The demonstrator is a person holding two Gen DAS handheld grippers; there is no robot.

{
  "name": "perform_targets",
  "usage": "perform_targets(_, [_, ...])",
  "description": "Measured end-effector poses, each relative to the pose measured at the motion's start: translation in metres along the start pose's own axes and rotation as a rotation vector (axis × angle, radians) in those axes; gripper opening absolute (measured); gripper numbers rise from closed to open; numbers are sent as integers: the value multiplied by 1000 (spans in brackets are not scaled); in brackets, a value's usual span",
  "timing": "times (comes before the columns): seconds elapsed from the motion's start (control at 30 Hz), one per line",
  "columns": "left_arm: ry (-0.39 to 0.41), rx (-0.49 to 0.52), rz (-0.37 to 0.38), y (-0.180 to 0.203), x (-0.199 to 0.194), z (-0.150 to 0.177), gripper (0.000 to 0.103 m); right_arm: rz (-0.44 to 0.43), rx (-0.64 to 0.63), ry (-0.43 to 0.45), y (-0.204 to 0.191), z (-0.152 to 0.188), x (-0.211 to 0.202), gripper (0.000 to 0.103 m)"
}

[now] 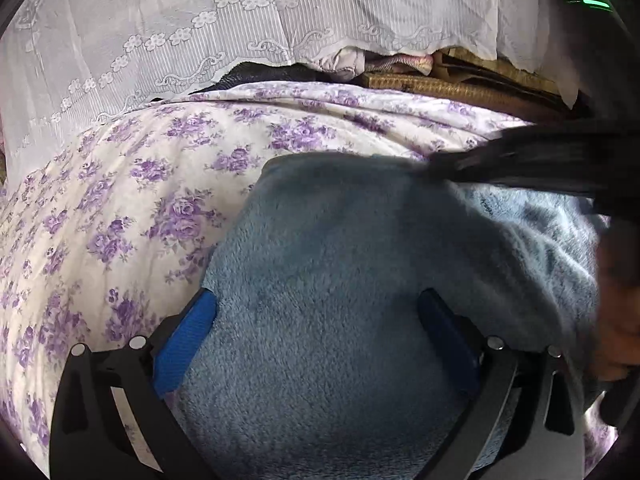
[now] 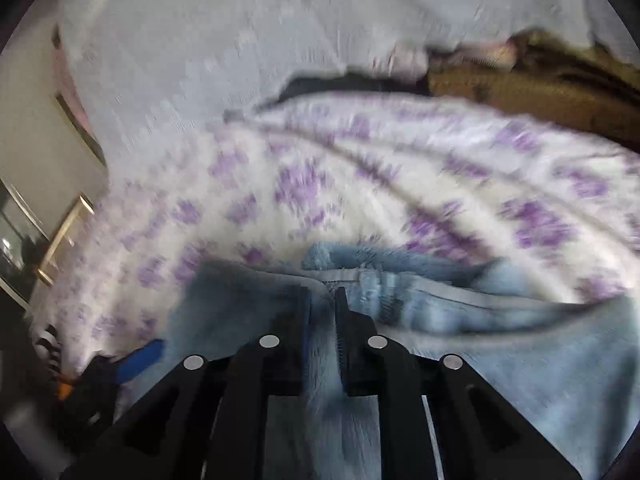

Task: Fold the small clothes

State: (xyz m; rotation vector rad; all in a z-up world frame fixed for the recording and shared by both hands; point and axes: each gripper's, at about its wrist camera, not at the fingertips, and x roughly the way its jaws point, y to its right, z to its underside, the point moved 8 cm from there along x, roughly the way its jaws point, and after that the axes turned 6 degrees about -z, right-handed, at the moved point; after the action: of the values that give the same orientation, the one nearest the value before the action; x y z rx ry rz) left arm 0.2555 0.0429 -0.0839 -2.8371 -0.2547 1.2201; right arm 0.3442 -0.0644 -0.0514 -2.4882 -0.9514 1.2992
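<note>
Between the blue-padded fingers of the left gripper (image 1: 316, 312), spread wide apart, lies a broad mound of blue fleece garment (image 1: 340, 280); its pile is short, plush and matted, and its far edge curves in a soft rounded hump. Neither pad pinches the cloth: the left pad sits at the garment's left border, the right pad rests on its surface.

On the other side, the right gripper (image 2: 324, 312) has its jaws drawn narrow, with a fold of the same fleece garment (image 2: 500, 340) caught between the ribbed blue pads. Just beyond the fingertips runs a flat, paler seam or hem band, and past it a fuzzy rolled edge. This view is smeared by motion, so finer detail is lost.

Under the garment spreads a white bedsheet (image 1: 132, 200) printed with purple roses, smooth with long shallow creases. At the far side hangs a white lace curtain (image 1: 200, 20) with scalloped flower trim, and to its right lies a woven straw mat (image 1: 460, 88).
</note>
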Motion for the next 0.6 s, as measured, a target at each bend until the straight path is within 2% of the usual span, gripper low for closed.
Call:
perform_targets(0.07, [6, -35, 23, -4, -6, -5, 98, 47, -28, 49, 8, 6, -34, 14])
perform_targets(0.13, [23, -75, 44, -11, -12, -11, 98, 94, -11, 45, 30, 16, -47, 13])
perform_targets(0.17, [27, -85, 29, -15, -13, -14, 98, 133, 16, 42, 48, 22, -51, 13])
perform_targets(0.23, [-3, -65, -61, -23, -1, -11, 98, 262, 109, 42, 101, 37, -57, 14])
perform_targets(0.27, [-81, -46, -106, -27, 21, -1, 99, 286, 180, 43, 131, 48, -57, 5])
perform_targets(0.3, [-135, -57, -59, -25, 34, 7, 99, 185, 274, 65, 150, 55, -54, 0])
perform_targets(0.37, [-165, -135, 10, -33, 39, 9, 99, 75, 399, 148, 160, 57, -70, 0])
perform_targets(0.4, [-163, -154, 15, -36, 35, 7, 99, 84, 406, 187, 158, 57, -82, 7])
perform_targets(0.43, [-149, -170, 11, -40, 30, 5, 99, 121, 374, 235, 151, 56, -97, 8])
perform_targets(0.47, [-115, -184, -5, -44, 21, 2, 99, 159, 311, 276, 139, 56, -114, 13])
perform_targets(0.5, [-90, -187, -12, -46, 14, 0, 98, 177, 265, 297, 128, 58, -126, 28])
perform_targets(0.57, [-41, -176, 22, -39, -3, -4, 98, 178, 195, 315, 104, 69, -142, 50])
perform_targets(0.6, [-32, -159, 42, -33, -7, -4, 98, 187, 173, 293, 96, 78, -139, 51])
